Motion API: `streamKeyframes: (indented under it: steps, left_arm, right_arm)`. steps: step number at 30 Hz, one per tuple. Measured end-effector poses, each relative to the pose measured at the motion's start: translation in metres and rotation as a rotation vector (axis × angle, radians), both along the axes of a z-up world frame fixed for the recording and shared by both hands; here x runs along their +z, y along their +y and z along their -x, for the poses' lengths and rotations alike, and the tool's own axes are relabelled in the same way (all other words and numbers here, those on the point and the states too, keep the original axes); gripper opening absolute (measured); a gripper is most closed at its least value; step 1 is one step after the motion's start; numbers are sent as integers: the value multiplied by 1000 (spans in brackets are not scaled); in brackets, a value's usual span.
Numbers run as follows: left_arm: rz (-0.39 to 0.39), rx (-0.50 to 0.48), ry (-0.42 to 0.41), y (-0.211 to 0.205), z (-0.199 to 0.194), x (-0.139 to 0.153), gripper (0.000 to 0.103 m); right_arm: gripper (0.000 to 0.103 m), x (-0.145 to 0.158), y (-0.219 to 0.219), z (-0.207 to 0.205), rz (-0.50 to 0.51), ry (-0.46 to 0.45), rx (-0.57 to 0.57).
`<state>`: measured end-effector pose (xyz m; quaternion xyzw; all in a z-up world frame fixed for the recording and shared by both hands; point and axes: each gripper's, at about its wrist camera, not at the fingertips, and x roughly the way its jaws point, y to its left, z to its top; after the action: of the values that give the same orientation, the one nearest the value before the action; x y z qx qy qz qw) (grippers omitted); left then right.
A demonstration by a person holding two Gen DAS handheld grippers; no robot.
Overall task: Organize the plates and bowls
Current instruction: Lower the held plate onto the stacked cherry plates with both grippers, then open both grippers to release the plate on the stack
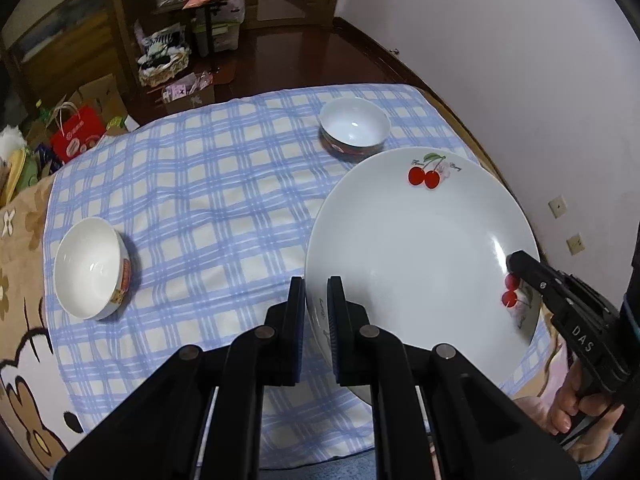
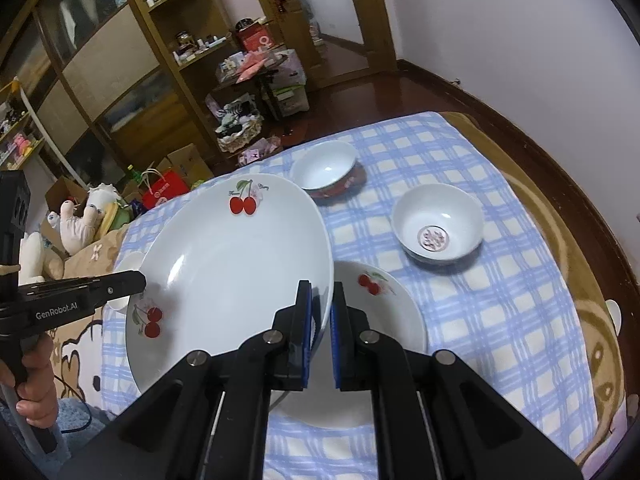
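A large white plate with cherry prints (image 1: pixel 420 248) (image 2: pixel 232 256) hangs tilted above the checked cloth, held by both grippers. My left gripper (image 1: pixel 316 286) is shut on its left rim and shows from the side in the right wrist view (image 2: pixel 138 280). My right gripper (image 2: pixel 322 294) is shut on the opposite rim, its tip (image 1: pixel 516 262) at the plate's right edge. A second cherry plate (image 2: pixel 384 316) lies on the cloth, partly under the held one. Three white bowls stand on the cloth: a red-sided one (image 1: pixel 354 126) (image 2: pixel 324 168), one with a printed bottom (image 2: pixel 438 228), and one at the left (image 1: pixel 90 264).
The blue-and-white checked cloth (image 1: pixel 208 184) covers a bed with a cartoon blanket (image 2: pixel 592 320). A white wall (image 1: pixel 520 60) runs along the right. Shelves, boxes, a red bag (image 1: pixel 78 132) and soft toys (image 2: pixel 80 216) crowd the floor beyond the far left edge.
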<state>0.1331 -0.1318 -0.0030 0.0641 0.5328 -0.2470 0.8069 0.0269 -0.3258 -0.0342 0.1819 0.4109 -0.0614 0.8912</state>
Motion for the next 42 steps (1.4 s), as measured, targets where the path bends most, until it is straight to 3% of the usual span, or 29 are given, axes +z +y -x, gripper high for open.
streamKeyframes:
  steps: [1,2,3,4,5,6,7,9,12,15,19,28,42]
  left_arm:
    - [49,-24,9,-2,3,0,3]
    - [130,-61,45,-6,6,3,3]
    - [169,-80,50,-10,10,8,3]
    - [163,-101,5,-18,14,13,3]
    - [128,-111,-41,-28,17,14,3]
    - [108,-110,-47,-34,17,10,3]
    - [94,-103,-28,-39,15,2,3]
    - [54,-64,-22,-37,11,-15,3]
    - [-23,-21,4,-24,8,-49,4]
    - [-65,33,39,-8,8,-81,4]
    - [-97,63,49,4,11,-104,5]
    - [-115,81,-7,11,13,-109,10]
    - [-146,107,-47,27,24,-101,15]
  right_arm:
    - [9,-2,-2,3,2,1,-2]
    - [9,-3,-3,6,-18,-13,11]
    - [10,-4,0,6,-43,-15,33]
    - [11,-9,8,2,-29,15,48]
    - [10,-14,15,-1,53,51,19]
    - [9,-25,24,-6,188,109,-30]
    - [9,-41,24,-9,247,136,-58]
    - [6,-67,4,-8,151,190,-99]
    - [6,-97,-21,9,43,195,-135]
    - [6,-103,-36,18,-41,156,-185]
    - [6,-103,-38,17,-43,132,-204]
    - [7,-102,-30,14,26,131,-203]
    - [8,-89,-27,23,-33,40,-165]
